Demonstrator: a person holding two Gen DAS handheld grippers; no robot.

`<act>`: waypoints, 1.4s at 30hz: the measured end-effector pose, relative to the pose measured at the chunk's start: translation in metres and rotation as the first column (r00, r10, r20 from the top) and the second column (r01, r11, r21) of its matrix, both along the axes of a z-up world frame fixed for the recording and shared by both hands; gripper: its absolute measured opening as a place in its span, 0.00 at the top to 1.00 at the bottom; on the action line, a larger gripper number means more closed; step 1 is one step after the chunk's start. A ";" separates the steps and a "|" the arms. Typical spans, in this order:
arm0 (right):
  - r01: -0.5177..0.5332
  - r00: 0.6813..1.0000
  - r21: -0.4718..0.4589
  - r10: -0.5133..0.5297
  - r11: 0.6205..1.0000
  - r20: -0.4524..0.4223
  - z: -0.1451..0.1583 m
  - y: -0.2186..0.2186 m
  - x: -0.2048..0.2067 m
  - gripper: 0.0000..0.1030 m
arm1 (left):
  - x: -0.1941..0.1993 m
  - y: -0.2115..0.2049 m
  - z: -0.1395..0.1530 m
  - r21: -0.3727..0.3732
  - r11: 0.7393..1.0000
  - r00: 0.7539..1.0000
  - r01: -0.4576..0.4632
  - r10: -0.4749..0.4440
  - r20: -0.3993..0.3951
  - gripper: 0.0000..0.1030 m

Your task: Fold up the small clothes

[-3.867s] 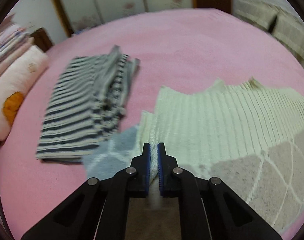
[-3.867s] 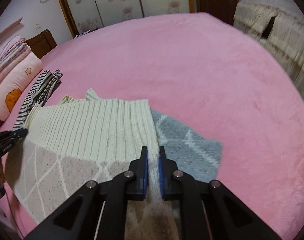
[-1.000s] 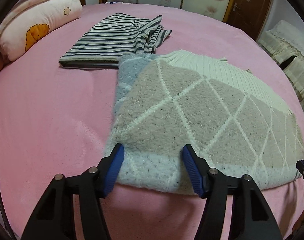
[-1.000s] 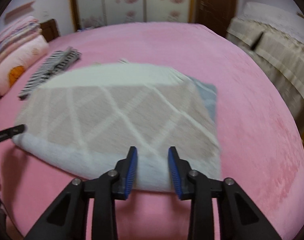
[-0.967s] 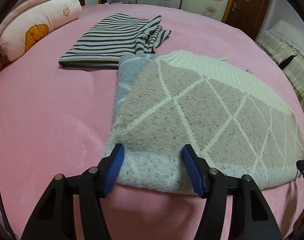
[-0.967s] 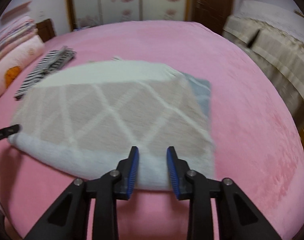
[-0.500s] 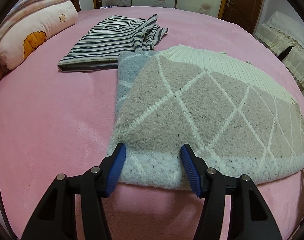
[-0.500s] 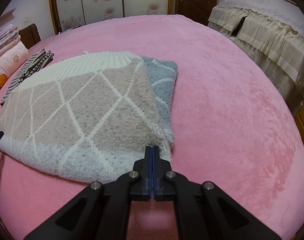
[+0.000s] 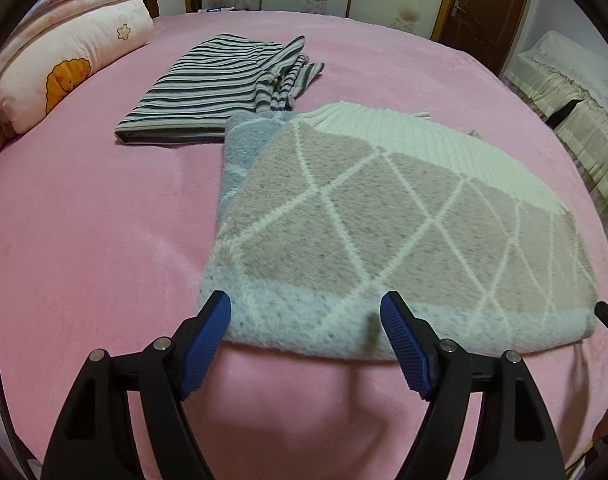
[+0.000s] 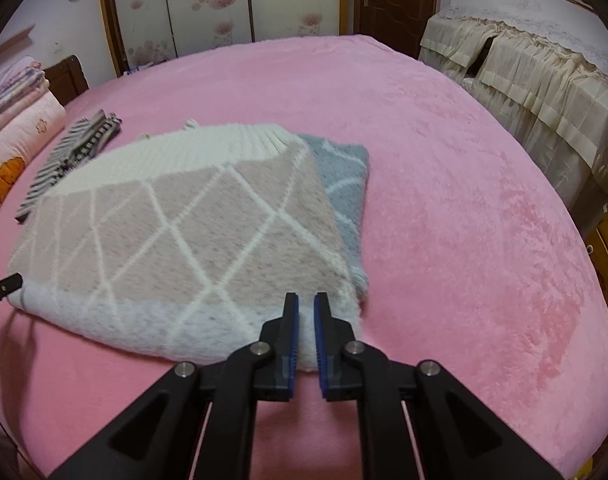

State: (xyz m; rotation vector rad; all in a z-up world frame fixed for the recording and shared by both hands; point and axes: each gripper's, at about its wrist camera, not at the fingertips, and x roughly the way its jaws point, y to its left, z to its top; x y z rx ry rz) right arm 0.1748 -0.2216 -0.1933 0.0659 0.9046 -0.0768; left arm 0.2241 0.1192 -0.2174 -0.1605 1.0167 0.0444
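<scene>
While folded flat on the pink plush bed cover [image 10: 444, 168], fuzzy diamond-patterned grey-and-blue knit sweater [image 9: 384, 220] | left gripper [image 9: 306, 344]: jaws wide, straddling near hem | right gripper [image 10: 306, 332]: narrow gap over hem corner, grip unclear | folded striped garment [image 9: 215, 88] beyond; bare cover rightward.

Fuzzy knit sweater [image 9: 384, 216] (plush bedspread [image 9: 83, 220])

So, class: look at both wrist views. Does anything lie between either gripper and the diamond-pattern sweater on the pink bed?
Nothing visible does. The left gripper is open at the near hem of the sweater; the right gripper has its fingers close together at the near right corner. The striped garment lies beyond the sweater, out of the way.
</scene>
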 end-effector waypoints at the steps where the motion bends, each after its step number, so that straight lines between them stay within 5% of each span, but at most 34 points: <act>1: -0.005 1.000 0.004 0.005 1.000 0.007 0.003 0.002 -0.001 0.90 | -0.002 -0.002 0.003 -0.004 1.000 1.000 0.002 -0.002 -0.001 0.25; 8: -0.069 0.993 0.018 0.067 0.997 0.094 0.038 0.027 -0.014 0.77 | -0.019 -0.011 0.023 -0.046 0.999 1.000 0.023 -0.022 0.015 0.21; 16: -0.145 0.980 0.028 0.140 0.989 0.141 0.054 0.058 -0.016 0.77 | -0.039 0.000 0.019 -0.236 0.972 1.000 -0.002 0.004 0.007 0.21; 21: -0.189 0.975 0.035 0.183 0.981 0.130 0.044 0.081 -0.011 0.77 | -0.052 0.015 -0.015 -0.440 0.897 0.998 -0.046 0.062 0.022 0.21; 26: -0.225 0.969 0.047 0.218 0.973 0.112 0.032 0.098 -0.005 0.77 | -0.050 0.025 -0.054 -0.549 0.829 0.992 -0.108 0.124 -0.007 0.21; 35: -0.252 0.964 0.044 0.247 0.967 0.099 0.019 0.114 0.008 0.77 | -0.022 0.034 -0.072 -0.645 0.760 0.971 -0.087 0.208 0.114 0.20; 42: -0.248 0.964 0.033 0.243 0.968 0.110 0.014 0.119 0.019 0.77 | 0.011 0.040 -0.083 -0.715 0.690 0.950 -0.108 0.283 0.129 0.20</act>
